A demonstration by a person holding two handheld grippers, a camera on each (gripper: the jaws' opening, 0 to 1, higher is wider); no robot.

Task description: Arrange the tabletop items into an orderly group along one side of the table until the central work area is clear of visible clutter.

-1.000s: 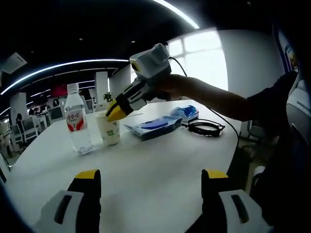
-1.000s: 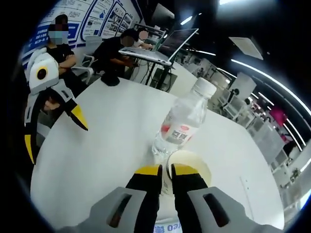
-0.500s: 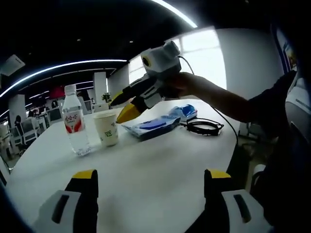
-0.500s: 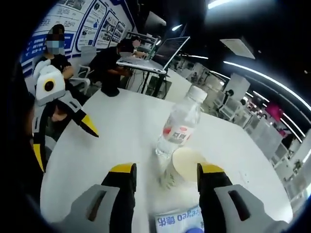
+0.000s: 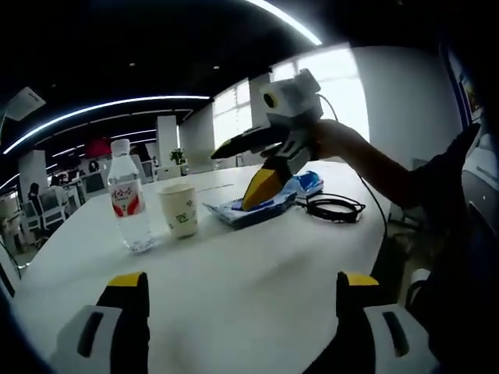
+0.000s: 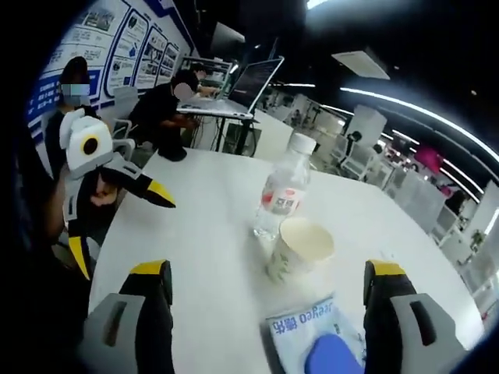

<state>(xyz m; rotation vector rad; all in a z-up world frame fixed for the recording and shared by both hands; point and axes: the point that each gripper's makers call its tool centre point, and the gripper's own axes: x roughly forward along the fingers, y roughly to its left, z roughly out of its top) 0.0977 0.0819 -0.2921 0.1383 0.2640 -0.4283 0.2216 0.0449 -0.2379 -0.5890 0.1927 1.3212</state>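
Since a second ago the right gripper [image 5: 253,167] has let go of the paper cup [image 5: 180,210] and drawn back, jaws now spread wide over the blue packet [image 5: 257,206]; the left gripper [image 6: 117,218] hangs released too. On the white table [image 5: 257,273] the water bottle [image 5: 129,206] and cup stand together, the black cable [image 5: 335,208] apart. Next I'd guess the packet needs grasping

Water bottle [image 5: 129,197]: clear, white cap, red label, upright on the white counter [image 5: 257,273], ahead-left of the left hand-held gripper [image 5: 242,300]. Paper cup [image 5: 179,210]: upright, empty, just beside the bottle, apart. Blue-white wipes pack [image 5: 253,209]: flat, under the right hand-held gripper [image 5: 253,167]. Black cable coil [image 5: 334,208] flat, beyond the pack.
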